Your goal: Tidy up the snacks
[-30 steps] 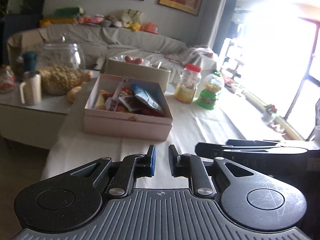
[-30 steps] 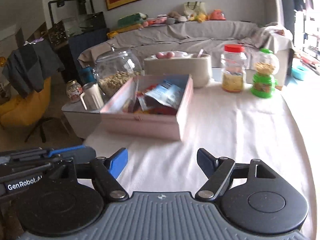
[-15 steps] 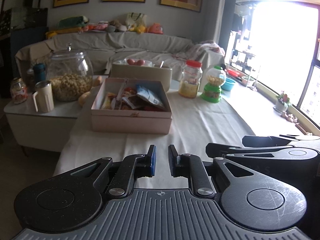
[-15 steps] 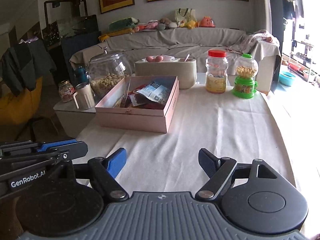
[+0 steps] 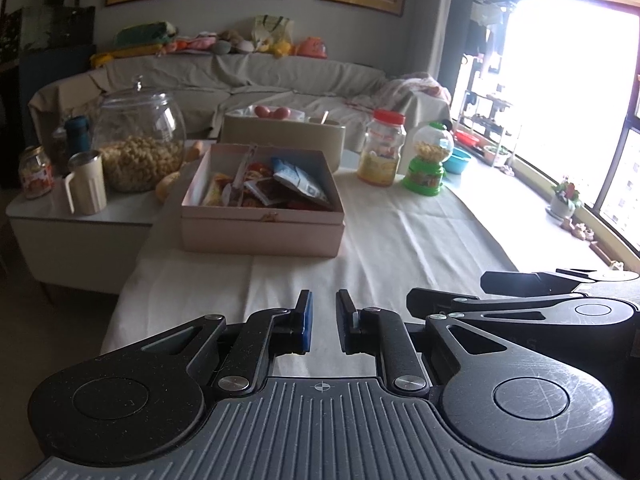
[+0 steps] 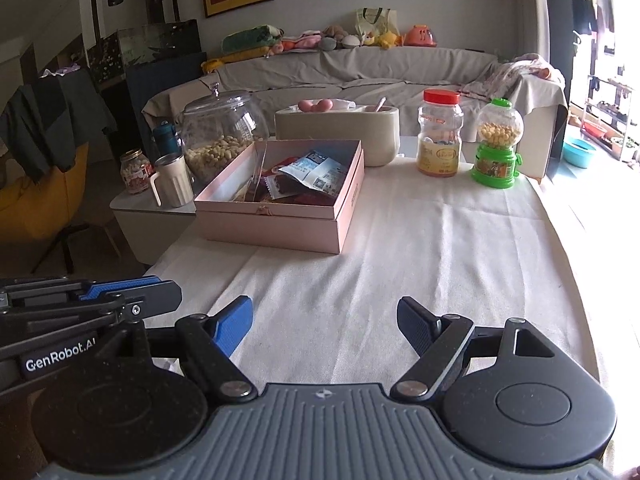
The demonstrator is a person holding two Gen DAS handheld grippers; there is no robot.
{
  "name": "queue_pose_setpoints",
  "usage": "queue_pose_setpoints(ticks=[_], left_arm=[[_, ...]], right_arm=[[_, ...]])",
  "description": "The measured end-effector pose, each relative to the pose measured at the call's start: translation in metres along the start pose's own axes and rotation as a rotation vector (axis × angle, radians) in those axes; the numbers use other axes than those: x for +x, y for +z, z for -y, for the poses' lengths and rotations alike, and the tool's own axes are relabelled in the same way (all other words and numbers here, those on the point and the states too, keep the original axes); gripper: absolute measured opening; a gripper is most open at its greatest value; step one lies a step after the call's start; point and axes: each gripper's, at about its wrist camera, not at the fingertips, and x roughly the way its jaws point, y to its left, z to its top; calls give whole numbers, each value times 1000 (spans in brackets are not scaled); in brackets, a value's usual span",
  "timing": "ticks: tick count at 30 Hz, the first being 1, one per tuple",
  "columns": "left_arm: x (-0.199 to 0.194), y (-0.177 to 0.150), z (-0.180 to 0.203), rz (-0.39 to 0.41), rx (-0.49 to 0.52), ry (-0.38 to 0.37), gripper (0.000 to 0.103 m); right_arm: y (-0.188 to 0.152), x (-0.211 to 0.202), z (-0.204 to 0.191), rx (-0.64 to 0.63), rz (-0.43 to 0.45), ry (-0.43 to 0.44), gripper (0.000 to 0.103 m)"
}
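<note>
A pink box (image 5: 260, 232) (image 6: 276, 226) stands open on the white tablecloth, holding several snack packets, with a blue-and-white packet (image 5: 298, 182) (image 6: 316, 170) on top. My left gripper (image 5: 323, 326) is nearly shut with a narrow gap and holds nothing, near the table's front edge. My right gripper (image 6: 325, 322) is open and empty, also at the front, well short of the box. Each gripper shows at the edge of the other's view.
Behind the box are a beige container (image 6: 338, 130) with eggs, a red-lidded jar (image 6: 439, 140) and a green candy dispenser (image 6: 495, 146). A glass jar of snacks (image 6: 222, 136), a mug (image 6: 172, 180) and a small jar (image 6: 134, 170) stand on the side table at left.
Both grippers have drawn back from the box and levelled out. The box now looks smaller and farther away. The jaws have not changed.
</note>
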Motion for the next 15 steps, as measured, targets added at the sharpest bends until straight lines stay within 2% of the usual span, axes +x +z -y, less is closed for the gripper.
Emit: queue_pose_setpoints(ticks=[15], left_arm=[[3, -2, 1, -11, 3, -11, 17]], right_arm=[[-2, 2, 1, 10, -4, 3, 80]])
